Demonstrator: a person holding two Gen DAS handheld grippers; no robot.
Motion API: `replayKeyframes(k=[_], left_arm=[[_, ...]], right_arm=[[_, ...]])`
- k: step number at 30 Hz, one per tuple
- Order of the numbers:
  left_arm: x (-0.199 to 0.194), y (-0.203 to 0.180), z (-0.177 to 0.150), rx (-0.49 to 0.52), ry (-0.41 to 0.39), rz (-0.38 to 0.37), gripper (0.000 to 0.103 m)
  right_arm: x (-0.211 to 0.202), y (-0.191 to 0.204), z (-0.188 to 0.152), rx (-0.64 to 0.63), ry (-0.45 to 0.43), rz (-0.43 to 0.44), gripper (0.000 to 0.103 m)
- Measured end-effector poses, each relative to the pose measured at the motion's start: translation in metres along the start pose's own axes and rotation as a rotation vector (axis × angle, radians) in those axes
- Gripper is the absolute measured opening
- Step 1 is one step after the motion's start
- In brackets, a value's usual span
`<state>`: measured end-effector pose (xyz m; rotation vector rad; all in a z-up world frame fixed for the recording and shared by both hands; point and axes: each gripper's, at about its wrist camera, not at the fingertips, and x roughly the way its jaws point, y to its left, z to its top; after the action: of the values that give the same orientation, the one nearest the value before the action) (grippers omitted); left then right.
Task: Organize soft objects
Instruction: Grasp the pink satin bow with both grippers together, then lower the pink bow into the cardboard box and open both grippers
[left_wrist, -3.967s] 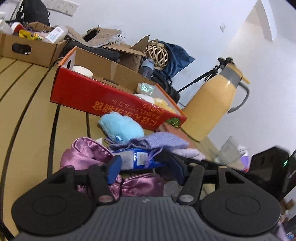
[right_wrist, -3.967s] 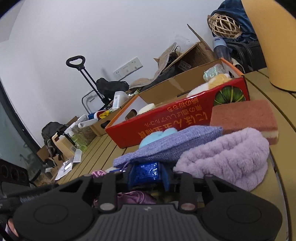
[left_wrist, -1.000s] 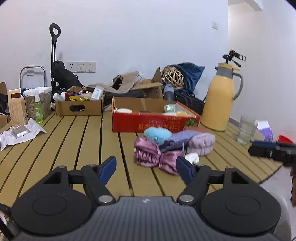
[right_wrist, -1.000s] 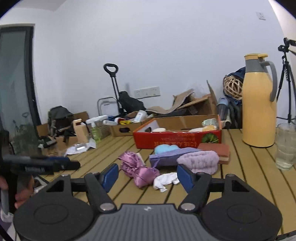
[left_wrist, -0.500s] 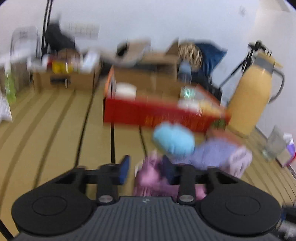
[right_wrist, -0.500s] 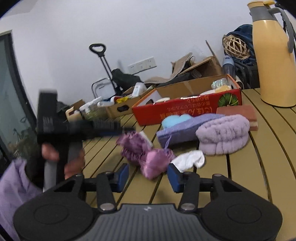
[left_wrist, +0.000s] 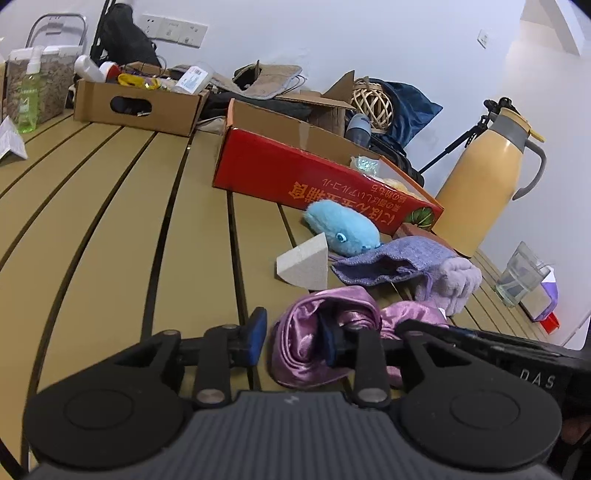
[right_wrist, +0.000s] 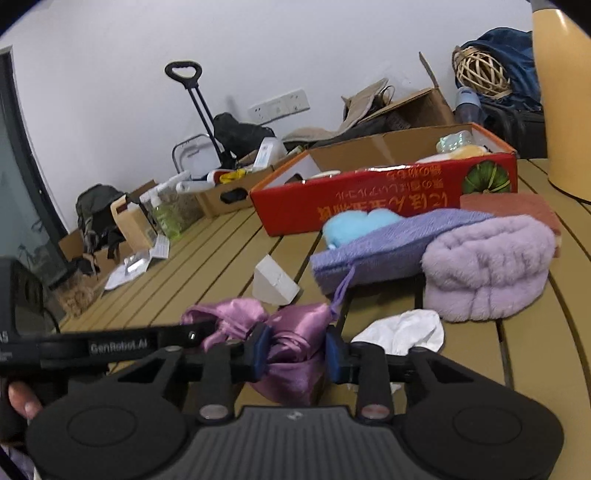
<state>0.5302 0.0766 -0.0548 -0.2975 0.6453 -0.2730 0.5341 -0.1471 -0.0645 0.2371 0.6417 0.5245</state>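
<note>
Both my claws have just been closing: right claw (right_wrist: 295, 352) squeezes the satin cloth (right_wrist: 291, 332), left claw (left_wrist: 295, 338) straddles its edge, grip unclear. 5 soft things still lie outside the red box (right_wrist: 369, 195).

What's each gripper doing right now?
Left gripper: jaws just been closing, open, purple satin cloth partly between.
Right gripper: jaws just been closing, shut on the purple satin cloth.

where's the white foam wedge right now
The white foam wedge lies on the slatted table, left of the purple towel, just in front of the blue plush, beyond the pink satin cloth.
</note>
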Motion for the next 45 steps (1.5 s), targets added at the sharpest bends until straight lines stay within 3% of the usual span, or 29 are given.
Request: replayKeyframes(k=[4,6,11,14,17,20,23,28,32,34,35,37,40,45], left_arm=[[0.003,-0.001,0.001,0.002,0.008,-0.027,0.027],[0.003,-0.003,-0.001,0.015,0.009,-0.029,0.016],[-0.019,-0.011,0.008,0.007,-0.057,-0.061,0.011],[-0.028,-0.012,0.037,-0.011,-0.102,-0.098,0.011],[-0.014,-0.016,0.095,0.020,-0.133,-0.121,0.011],[0.025,-0.017,0.160,0.060,-0.135,-0.095,0.011],[0.090,-0.008,0.224,0.062,-0.082,-0.029,0.011],[0.199,0.014,0.279,0.084,0.025,0.128,0.011],[0.256,0.019,0.280,0.158,0.084,0.246,0.017],[0.259,0.021,0.283,0.169,0.100,0.205,0.021],[0.255,0.020,0.283,0.173,0.082,0.196,0.030],[0.248,0.022,0.284,0.166,0.062,0.214,0.042],[0.236,0.026,0.284,0.150,0.050,0.206,0.042],[0.191,0.014,0.295,0.150,0.032,0.224,0.042]], right_arm=[[0.005,-0.009,-0.001,0.032,0.011,0.036,0.017],[0.002,-0.010,-0.001,0.043,0.010,0.058,0.015],[-0.012,0.001,0.011,0.001,-0.016,0.096,0.013],[-0.026,0.005,0.040,-0.033,-0.055,0.152,0.013],[-0.023,0.007,0.092,-0.115,-0.104,0.173,0.013],[0.012,0.001,0.160,-0.197,-0.126,0.139,0.013],[0.074,-0.017,0.228,-0.197,-0.087,0.098,0.013],[0.202,-0.061,0.296,-0.104,0.068,0.019,0.013],[0.278,-0.078,0.302,-0.114,0.175,-0.076,0.014],[0.300,-0.085,0.298,-0.120,0.223,-0.110,0.018],[0.309,-0.089,0.295,-0.113,0.250,-0.105,0.019],[0.311,-0.092,0.288,-0.082,0.255,-0.092,0.022],[0.303,-0.096,0.287,-0.049,0.238,-0.077,0.039],[0.254,-0.085,0.305,-0.052,0.186,-0.091,0.041]])
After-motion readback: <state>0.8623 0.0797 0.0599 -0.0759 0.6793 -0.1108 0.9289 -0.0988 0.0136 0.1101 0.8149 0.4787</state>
